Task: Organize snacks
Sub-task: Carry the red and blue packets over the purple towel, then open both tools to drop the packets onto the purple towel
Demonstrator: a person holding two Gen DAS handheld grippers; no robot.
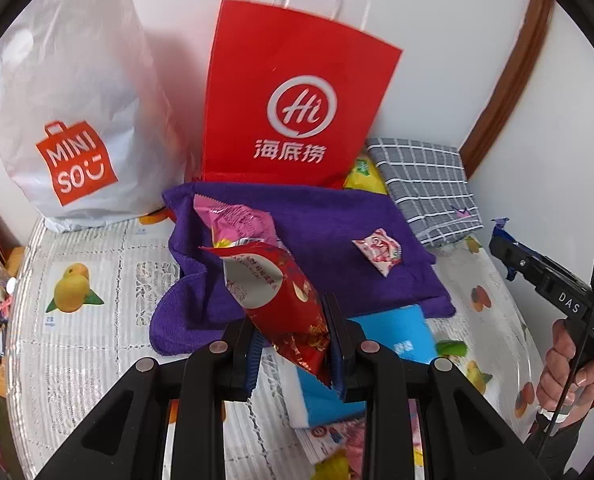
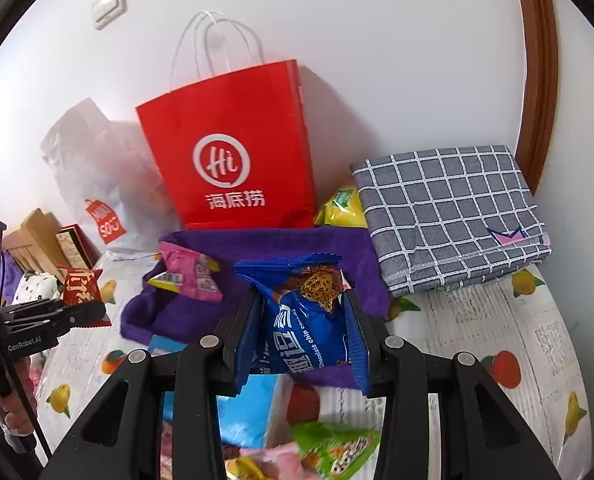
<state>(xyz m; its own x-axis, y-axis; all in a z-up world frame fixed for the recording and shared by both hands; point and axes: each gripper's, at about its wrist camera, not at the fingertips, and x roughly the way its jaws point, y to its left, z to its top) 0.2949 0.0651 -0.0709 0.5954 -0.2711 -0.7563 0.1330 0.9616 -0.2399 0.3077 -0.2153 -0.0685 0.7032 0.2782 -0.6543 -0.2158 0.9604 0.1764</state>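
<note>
My left gripper (image 1: 293, 344) is shut on a red snack packet (image 1: 273, 292) and holds it above the purple cloth (image 1: 329, 236). On that cloth lie a pink snack packet (image 1: 237, 222) and a small pink-white candy packet (image 1: 377, 250). My right gripper (image 2: 301, 340) is shut on a blue chocolate chip cookie packet (image 2: 309, 320), held over the purple cloth (image 2: 257, 244). The pink packet (image 2: 189, 274) lies left of it. The left gripper with its red packet (image 2: 79, 286) shows at the left of the right wrist view. The right gripper (image 1: 537, 268) shows at the right of the left wrist view.
A red paper bag (image 1: 297, 100) and a white Miniso bag (image 1: 69, 112) stand against the wall. A folded grey checked cloth (image 2: 449, 216) lies at the back right beside a yellow packet (image 2: 341, 210). A blue box (image 1: 397, 336) and loose snacks (image 2: 333, 452) lie near the front.
</note>
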